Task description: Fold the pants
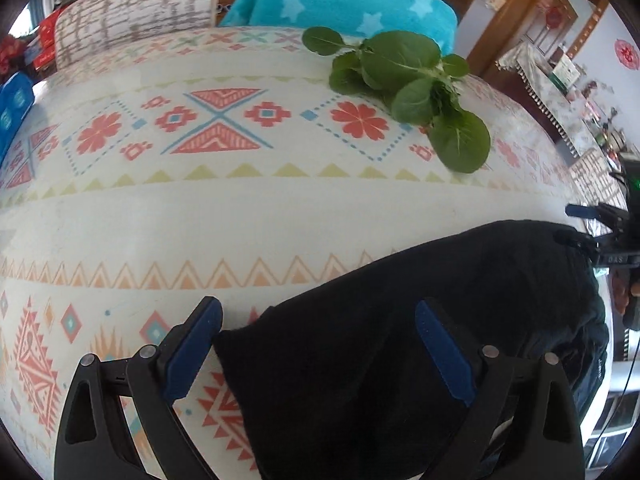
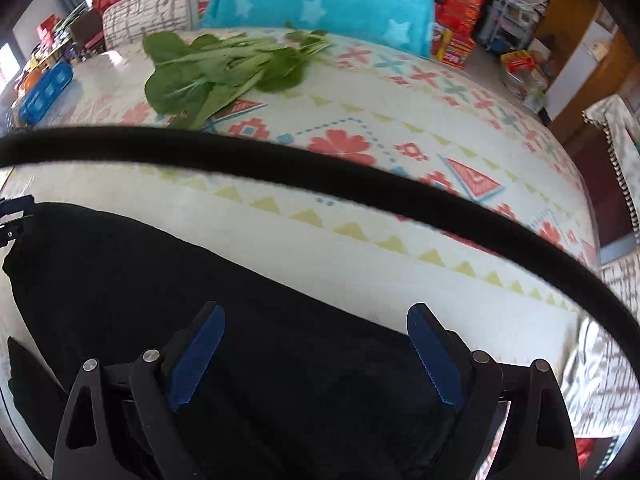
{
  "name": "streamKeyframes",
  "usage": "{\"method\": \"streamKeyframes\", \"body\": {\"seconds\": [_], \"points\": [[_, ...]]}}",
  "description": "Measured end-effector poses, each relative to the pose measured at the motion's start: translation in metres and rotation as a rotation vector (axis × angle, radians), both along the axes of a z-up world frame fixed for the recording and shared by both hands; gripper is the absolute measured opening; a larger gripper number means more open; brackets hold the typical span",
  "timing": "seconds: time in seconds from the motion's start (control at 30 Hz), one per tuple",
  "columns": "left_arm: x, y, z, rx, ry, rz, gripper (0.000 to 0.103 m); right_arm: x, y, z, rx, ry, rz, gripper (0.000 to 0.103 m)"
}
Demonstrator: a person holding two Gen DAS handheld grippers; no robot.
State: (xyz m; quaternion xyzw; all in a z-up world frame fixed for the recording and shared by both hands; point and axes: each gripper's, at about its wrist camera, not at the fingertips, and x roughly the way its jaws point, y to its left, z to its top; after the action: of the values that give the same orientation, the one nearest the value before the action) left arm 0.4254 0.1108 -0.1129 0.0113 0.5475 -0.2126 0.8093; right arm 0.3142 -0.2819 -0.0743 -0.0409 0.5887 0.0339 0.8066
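Your left gripper (image 1: 318, 344) is spread wide, blue pads (image 1: 196, 354) well apart and nothing pinched between them, and right there under the gap sits the black pants (image 1: 400, 344), one squared-off corner of the cloth poking out just beside your left-hand pad. From that tool the fabric runs away to your right and slightly up the table, a long dark band ending over by your other gripper, which shows at the right edge of this view. Now the right gripper (image 2: 316, 354): also fully apart, empty, hovering with both pads over black cloth, the pants (image 2: 200, 300) filling the lower left of its view and stretching off toward your left tool at the far left edge. So the long axis lies roughly from one of your tools to the other, across the near side of the patterned tablecloth (image 1: 200, 216), and each gripper sits at its own end. Neither is nearer in any useful sense; I'd judge this a two-handed pick, each jaw dropping onto the edge right below it. The left has the cleaner target, that exposed corner. Whether either tool touches the cloth I cannot tell. Farther out, a bunch of leafy greens (image 1: 404, 92) lies well apart toward the far side, and a black cable (image 2: 320, 168) cuts across the right view.
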Motion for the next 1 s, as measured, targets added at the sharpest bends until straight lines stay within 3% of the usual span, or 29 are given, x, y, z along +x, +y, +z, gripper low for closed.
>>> {"method": "streamKeyframes", "body": {"seconds": [0.27,0.3,0.33,0.37,0.4,0.43,0.47,0.5,0.6,0.77,1.0], "points": [[0.002,-0.005,-0.003,0.003,-0.044,-0.031,0.097,0.013,0.005,-0.024,0.051,0.030,0.035,0.088],[0.001,-0.006,-0.004,0.019,-0.050,-0.039,0.090,0.013,0.005,-0.024,0.055,0.028,0.037,0.087],[-0.001,-0.008,-0.003,0.042,-0.062,-0.050,0.079,0.014,0.004,-0.025,0.063,0.027,0.040,0.087],[-0.003,-0.011,0.000,0.080,-0.095,-0.062,0.041,0.014,0.004,-0.025,0.067,0.025,0.043,0.086],[-0.004,-0.012,0.001,0.098,-0.104,-0.067,0.017,0.014,0.006,-0.024,0.074,0.021,0.064,0.081],[-0.003,-0.011,0.002,0.052,-0.071,-0.082,0.012,0.012,0.010,-0.021,0.084,0.018,0.089,0.068],[-0.002,-0.011,0.002,0.039,-0.057,-0.076,0.011,0.011,0.014,-0.019,0.095,0.019,0.109,0.047],[-0.002,-0.012,0.003,0.045,-0.062,-0.072,0.011,0.011,0.020,-0.018,0.098,0.026,0.125,0.035],[-0.005,-0.014,0.005,0.051,-0.073,-0.056,0.010,0.010,0.024,-0.016,0.101,0.040,0.125,0.023],[-0.015,-0.014,0.026,0.034,-0.118,-0.041,0.009,-0.004,0.017,0.004,0.124,-0.004,0.089,0.019],[-0.045,-0.017,0.071,0.018,-0.215,-0.040,0.009,-0.041,0.015,0.055,0.132,-0.116,0.060,0.016]]}}
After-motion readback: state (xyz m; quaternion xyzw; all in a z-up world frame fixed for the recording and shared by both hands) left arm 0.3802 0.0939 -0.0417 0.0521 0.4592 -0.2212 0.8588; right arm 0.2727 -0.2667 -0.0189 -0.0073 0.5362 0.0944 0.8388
